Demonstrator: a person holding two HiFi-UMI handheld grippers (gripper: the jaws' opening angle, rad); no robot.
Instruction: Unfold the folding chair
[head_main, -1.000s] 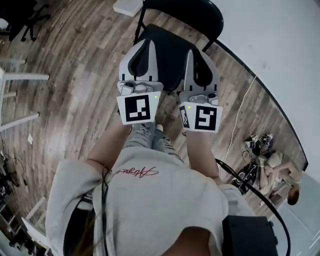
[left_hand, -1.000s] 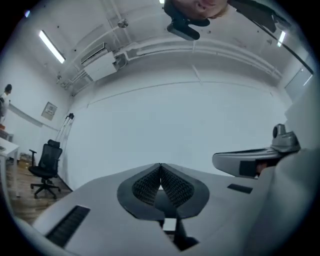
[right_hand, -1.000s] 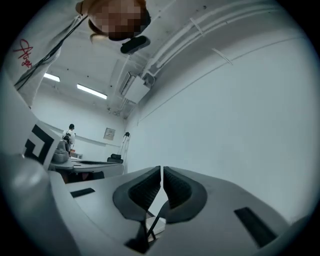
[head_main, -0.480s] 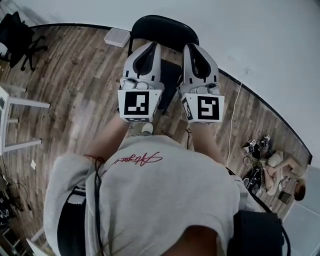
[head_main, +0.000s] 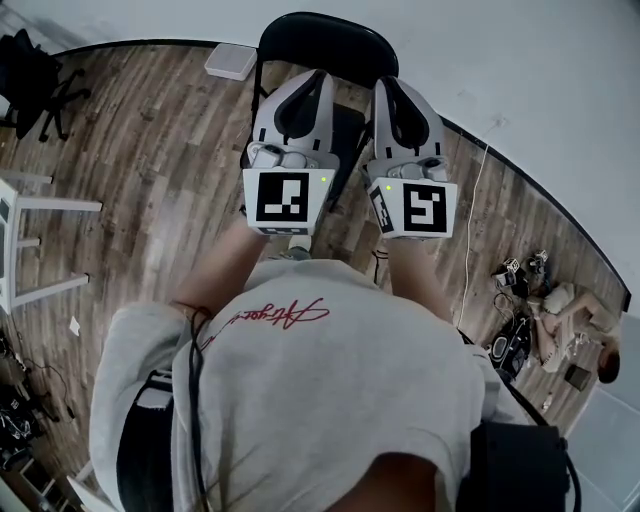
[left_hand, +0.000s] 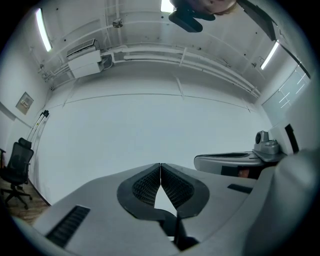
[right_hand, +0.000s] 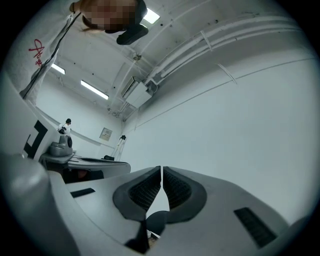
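The black folding chair (head_main: 325, 45) stands against the white wall at the top of the head view, its backrest up. Its seat (head_main: 345, 140) shows between my two grippers. My left gripper (head_main: 312, 78) and right gripper (head_main: 388, 84) are held side by side in front of the chair, above the seat and apart from it. Both are shut with nothing between the pads. In the left gripper view the shut jaws (left_hand: 160, 166) point at the bare wall, as they do in the right gripper view (right_hand: 162, 169).
A white stool (head_main: 40, 205) stands at the left and a black office chair (head_main: 30, 60) at the far left. A white box (head_main: 230, 62) lies by the wall. Cables and gear (head_main: 515, 340) and a person (head_main: 585, 325) are on the floor at the right.
Both grippers rose from low over the chair seat and tipped upward, staying shut and side by side. The chair now sits higher in the head view.
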